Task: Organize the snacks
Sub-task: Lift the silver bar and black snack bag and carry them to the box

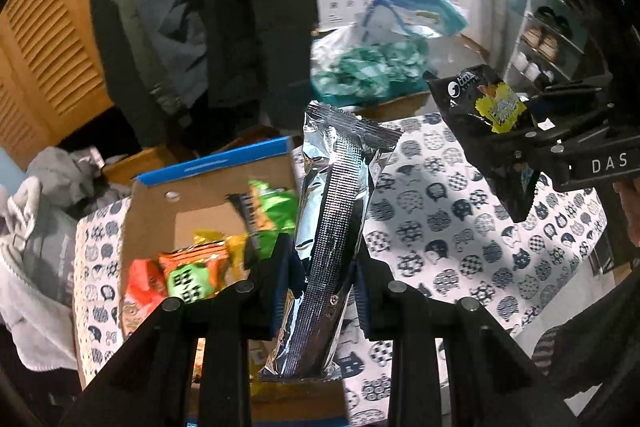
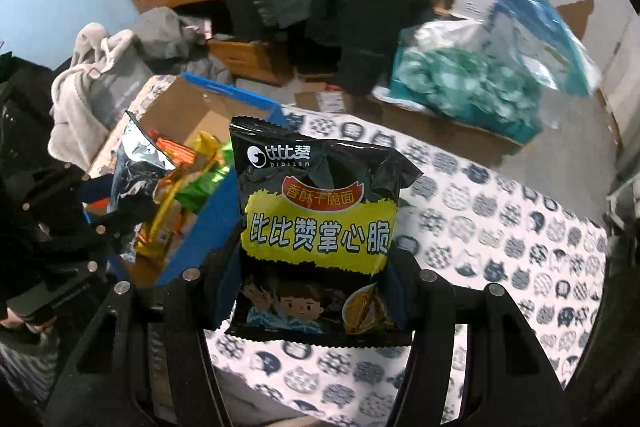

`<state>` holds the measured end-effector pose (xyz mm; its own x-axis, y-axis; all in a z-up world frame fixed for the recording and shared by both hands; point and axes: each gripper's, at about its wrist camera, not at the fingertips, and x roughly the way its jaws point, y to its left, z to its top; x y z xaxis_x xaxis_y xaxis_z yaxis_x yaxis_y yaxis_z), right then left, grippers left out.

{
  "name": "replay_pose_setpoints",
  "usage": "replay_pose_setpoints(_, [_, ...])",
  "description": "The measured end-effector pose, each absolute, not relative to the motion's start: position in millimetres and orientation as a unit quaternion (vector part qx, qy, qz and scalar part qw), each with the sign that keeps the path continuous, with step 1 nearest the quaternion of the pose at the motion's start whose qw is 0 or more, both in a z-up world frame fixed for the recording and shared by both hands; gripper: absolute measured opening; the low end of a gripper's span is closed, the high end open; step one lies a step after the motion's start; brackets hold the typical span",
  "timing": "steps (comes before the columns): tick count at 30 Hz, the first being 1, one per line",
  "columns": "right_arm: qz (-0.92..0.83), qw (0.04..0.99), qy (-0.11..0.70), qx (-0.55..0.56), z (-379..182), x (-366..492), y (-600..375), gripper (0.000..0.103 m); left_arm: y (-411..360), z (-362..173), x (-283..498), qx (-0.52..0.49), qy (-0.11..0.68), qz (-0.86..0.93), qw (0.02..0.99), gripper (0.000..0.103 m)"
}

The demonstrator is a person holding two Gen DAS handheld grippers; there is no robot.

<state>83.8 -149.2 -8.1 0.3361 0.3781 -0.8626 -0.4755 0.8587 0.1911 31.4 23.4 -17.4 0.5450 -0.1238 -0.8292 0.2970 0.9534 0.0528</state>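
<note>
My left gripper [image 1: 322,267] is shut on a silver foil snack packet [image 1: 332,227], held upright beside the right edge of a cardboard box [image 1: 208,203]. The box holds several snacks: orange [image 1: 192,267], green [image 1: 276,215] and yellow packets. My right gripper [image 2: 314,267] is shut on a black-and-yellow noodle snack bag [image 2: 316,223], held above the cat-print tablecloth [image 2: 500,227] to the right of the box [image 2: 188,107]. The right gripper with its bag also shows in the left wrist view [image 1: 492,115]. The silver packet shows in the right wrist view [image 2: 136,155] over the box.
The table has a cat-print cloth [image 1: 460,227]. Behind it stand a box with teal-white cloth and a blue bag [image 1: 380,67], dark hanging clothes [image 1: 248,7], a louvered wooden door [image 1: 48,39] and grey clothes [image 1: 36,227] at left. A shoe shelf [image 1: 548,39] stands at right.
</note>
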Motion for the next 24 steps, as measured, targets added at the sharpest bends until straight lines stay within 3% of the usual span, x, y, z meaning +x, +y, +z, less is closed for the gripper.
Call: replay_pose_setpoints(24, [0.313, 0.772, 0.542, -0.112, -40.8, 110.2, 12.6, 0.06, 158.8, -56.4, 49.0, -0.022, 0.5, -0.013, 0.866, 0.028])
